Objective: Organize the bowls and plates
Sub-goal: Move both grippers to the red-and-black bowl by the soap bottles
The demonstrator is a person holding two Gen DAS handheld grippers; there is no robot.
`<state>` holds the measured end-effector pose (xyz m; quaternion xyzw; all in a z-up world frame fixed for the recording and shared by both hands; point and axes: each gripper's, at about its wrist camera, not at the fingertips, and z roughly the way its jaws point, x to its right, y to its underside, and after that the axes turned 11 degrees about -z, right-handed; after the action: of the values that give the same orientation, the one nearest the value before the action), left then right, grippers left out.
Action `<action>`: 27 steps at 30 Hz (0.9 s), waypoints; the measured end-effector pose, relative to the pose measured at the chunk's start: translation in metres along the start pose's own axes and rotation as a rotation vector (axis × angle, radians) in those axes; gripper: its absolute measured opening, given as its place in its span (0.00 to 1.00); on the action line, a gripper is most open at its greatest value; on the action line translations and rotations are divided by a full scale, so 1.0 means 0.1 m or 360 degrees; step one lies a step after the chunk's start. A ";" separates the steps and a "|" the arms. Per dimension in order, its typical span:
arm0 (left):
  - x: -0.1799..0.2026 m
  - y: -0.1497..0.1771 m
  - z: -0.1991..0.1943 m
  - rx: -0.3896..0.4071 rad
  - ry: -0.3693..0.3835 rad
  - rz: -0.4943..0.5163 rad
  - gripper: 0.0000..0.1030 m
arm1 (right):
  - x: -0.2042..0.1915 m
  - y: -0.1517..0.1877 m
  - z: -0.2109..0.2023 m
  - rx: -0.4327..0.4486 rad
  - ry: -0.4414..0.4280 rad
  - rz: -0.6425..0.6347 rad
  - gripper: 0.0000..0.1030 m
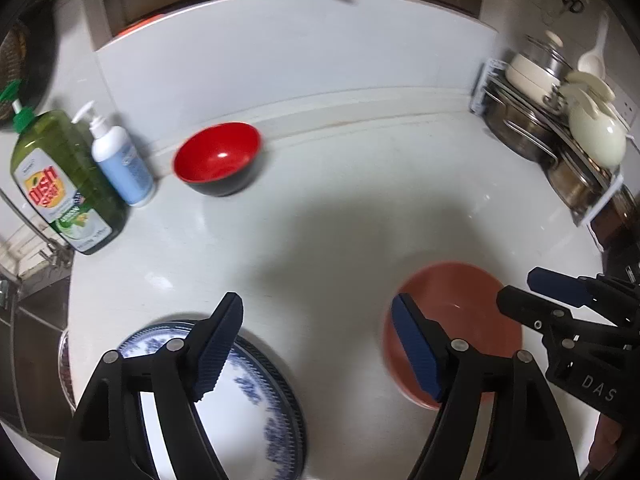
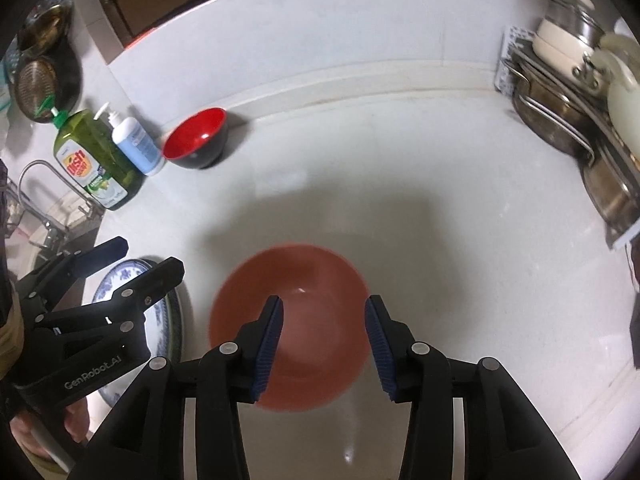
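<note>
Both tongs wide, empty | left tongs (image 1: 316,344) beside blue-patterned plate (image 1: 256,404) | right tongs (image 2: 325,344) over terracotta bowl (image 2: 320,280)

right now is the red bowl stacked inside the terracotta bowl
No, the red bowl stands apart at the back of the counter beside the lotion bottle, while the terracotta bowl sits empty near the right gripper.

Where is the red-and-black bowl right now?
The red-and-black bowl sits far left on the counter in both views, against the back ledge, just right of the white pump bottle, untouched.
</note>
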<state>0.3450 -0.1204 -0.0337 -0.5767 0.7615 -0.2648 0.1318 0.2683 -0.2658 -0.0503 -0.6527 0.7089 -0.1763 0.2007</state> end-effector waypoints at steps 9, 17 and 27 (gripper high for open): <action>-0.38 -0.19 -0.12 0.0079 -0.0077 -0.0042 0.82 | -0.23 -0.25 0.02 0.0074 -0.0025 -0.0047 0.42; -0.72 -0.38 -0.22 0.0163 -0.0151 -0.0057 0.90 | -0.50 -0.52 0.09 0.0106 -0.0072 -0.0089 0.42; -1.06 -0.71 -0.22 0.0235 -0.0223 -0.0051 0.90 | -0.84 -0.95 0.13 0.0169 -0.0065 -0.0164 0.42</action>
<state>0.4236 -0.0280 0.0129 -0.5947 0.7194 -0.2814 0.2225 0.3620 -0.1899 -0.0082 -0.6803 0.6597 -0.2105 0.2401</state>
